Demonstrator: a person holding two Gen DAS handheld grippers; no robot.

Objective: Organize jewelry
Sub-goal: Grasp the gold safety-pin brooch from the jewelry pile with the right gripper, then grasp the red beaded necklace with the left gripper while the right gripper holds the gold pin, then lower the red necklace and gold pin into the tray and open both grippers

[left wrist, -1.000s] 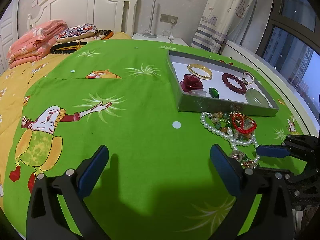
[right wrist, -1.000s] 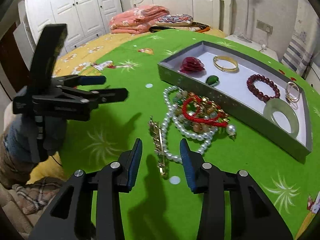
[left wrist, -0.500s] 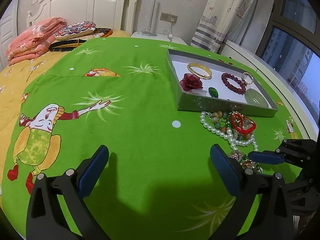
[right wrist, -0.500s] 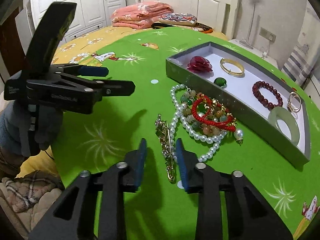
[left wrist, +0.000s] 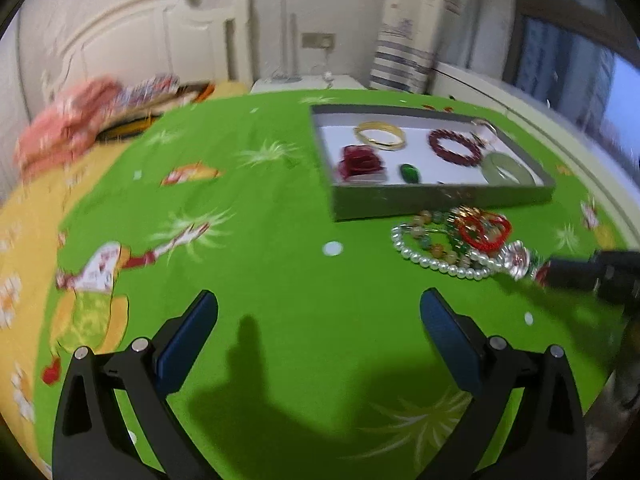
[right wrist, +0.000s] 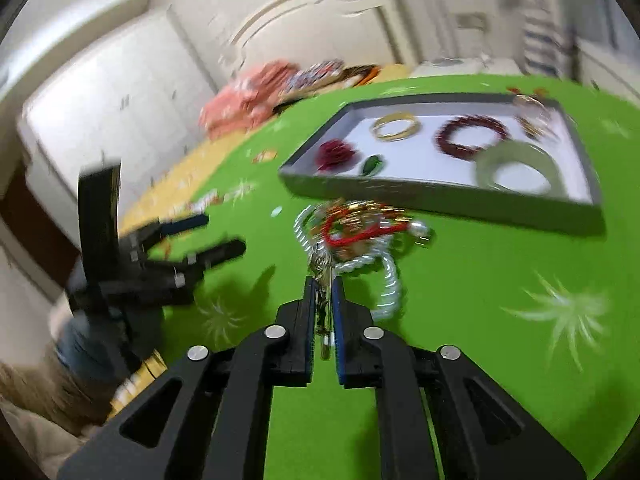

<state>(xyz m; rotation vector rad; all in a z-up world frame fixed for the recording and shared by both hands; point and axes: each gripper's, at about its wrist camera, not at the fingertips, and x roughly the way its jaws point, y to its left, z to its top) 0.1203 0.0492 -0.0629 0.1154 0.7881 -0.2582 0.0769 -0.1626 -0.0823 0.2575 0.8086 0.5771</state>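
The right gripper (right wrist: 325, 292) has its fingers almost closed, with only a thin slit between the pads, pinching a slim gold brooch (right wrist: 323, 280) at the near edge of the jewelry heap (right wrist: 356, 236). That heap, a pearl necklace (left wrist: 436, 258) tangled with a red cord bracelet (left wrist: 486, 228) and colored beads, lies on the green bedspread (left wrist: 280, 280) just in front of the gray tray (right wrist: 440, 196). The tray already holds a gold bangle (left wrist: 379, 136), a dark red bead bracelet (left wrist: 454, 147), a jade bangle (left wrist: 506, 168), a red rose ornament (left wrist: 360, 162) and a green stone (left wrist: 409, 172). The left gripper (left wrist: 318, 340) hovers wide open and empty over bare cloth to the left. The step in hand looks like lifting the brooch clear; next it calls for a careful pull so the pearls do not drag along, then a carry over the tray wall to a free white patch.
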